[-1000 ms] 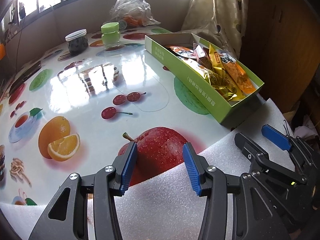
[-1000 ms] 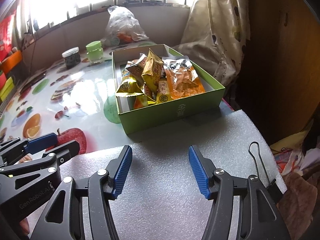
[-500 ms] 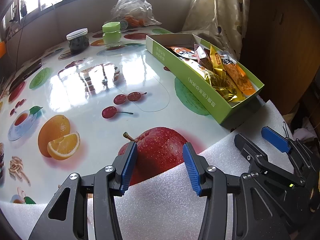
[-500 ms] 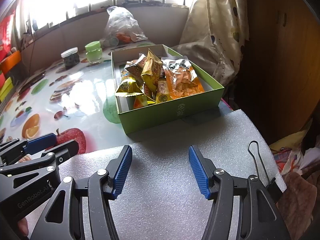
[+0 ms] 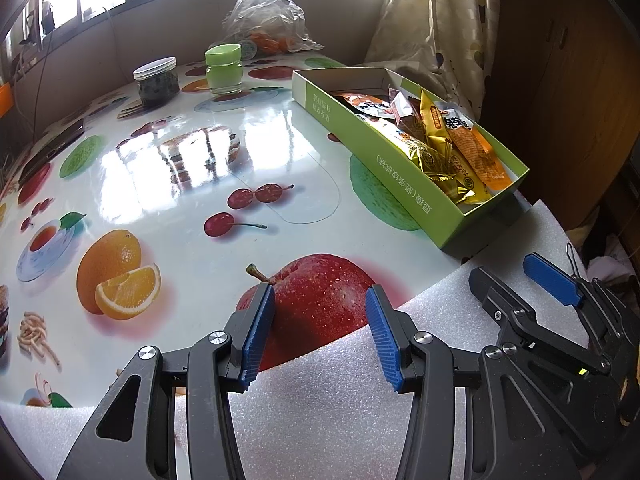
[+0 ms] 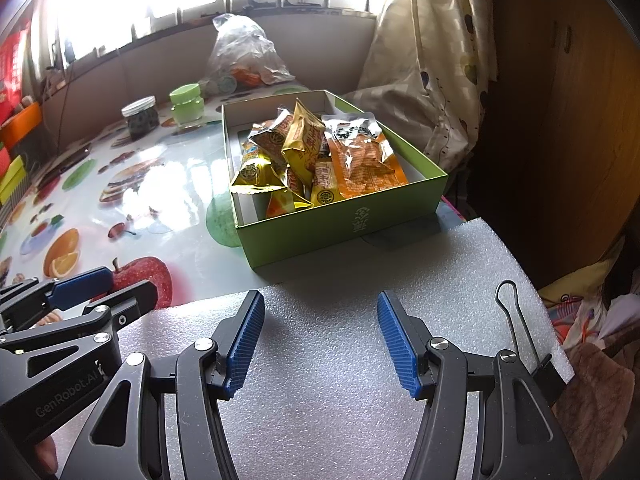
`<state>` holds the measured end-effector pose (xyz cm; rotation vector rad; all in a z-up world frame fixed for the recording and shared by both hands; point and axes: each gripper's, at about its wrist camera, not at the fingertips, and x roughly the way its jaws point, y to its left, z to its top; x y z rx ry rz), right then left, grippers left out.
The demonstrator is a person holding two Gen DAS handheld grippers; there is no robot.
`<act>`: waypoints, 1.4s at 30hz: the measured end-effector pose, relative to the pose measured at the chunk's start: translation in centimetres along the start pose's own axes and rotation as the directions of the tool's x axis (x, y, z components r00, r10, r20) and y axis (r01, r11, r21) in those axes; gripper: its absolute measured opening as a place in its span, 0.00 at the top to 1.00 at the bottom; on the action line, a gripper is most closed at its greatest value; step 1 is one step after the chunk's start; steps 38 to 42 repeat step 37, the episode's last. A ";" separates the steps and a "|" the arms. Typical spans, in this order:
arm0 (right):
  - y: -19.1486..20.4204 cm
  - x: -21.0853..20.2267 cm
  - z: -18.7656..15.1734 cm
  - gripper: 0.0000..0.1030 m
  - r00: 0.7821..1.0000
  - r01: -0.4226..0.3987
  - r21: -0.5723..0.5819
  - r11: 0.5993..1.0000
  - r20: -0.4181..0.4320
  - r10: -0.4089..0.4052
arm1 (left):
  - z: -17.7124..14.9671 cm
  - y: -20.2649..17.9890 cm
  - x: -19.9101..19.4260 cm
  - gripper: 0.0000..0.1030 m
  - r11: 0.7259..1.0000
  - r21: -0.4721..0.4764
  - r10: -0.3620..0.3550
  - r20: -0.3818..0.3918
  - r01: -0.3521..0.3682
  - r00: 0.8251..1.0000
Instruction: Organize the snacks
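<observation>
A green cardboard box (image 6: 340, 226) stands on the fruit-print table, holding several gold and orange snack packets (image 6: 312, 156). The left wrist view shows the same box (image 5: 384, 168) at the right, with the packets (image 5: 444, 148) piled at its near end. My left gripper (image 5: 320, 320) is open with nothing between its blue pads, hovering over the edge of a white foam sheet (image 5: 328, 408) and a printed red apple. My right gripper (image 6: 320, 332) is open and empty over the foam sheet (image 6: 328, 380), short of the box. Each gripper appears at the side of the other's view.
At the table's far side stand a dark jar with a white lid (image 5: 157, 82), a green-lidded jar (image 5: 224, 68) and a clear plastic bag (image 5: 268, 24). A curtain (image 6: 432, 64) and a wooden cabinet (image 6: 560, 120) lie to the right. A wire clip (image 6: 516, 324) lies on the foam.
</observation>
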<state>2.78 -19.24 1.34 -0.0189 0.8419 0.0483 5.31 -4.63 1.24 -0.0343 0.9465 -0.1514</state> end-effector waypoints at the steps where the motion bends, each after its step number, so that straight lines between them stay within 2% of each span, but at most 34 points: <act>1: 0.0 0.0 0.0 0.43 1.000 0.000 0.001 1.000 0.000 0.000 | 0.0 0.0 0.0 0.53 1.000 -0.001 -0.001 0.001 0.001 1.000; 42: 0.0 0.0 -0.1 0.43 1.000 -0.001 0.001 1.000 0.002 0.001 | 0.0 0.1 -0.1 0.53 1.000 -0.001 0.002 0.001 -0.002 1.000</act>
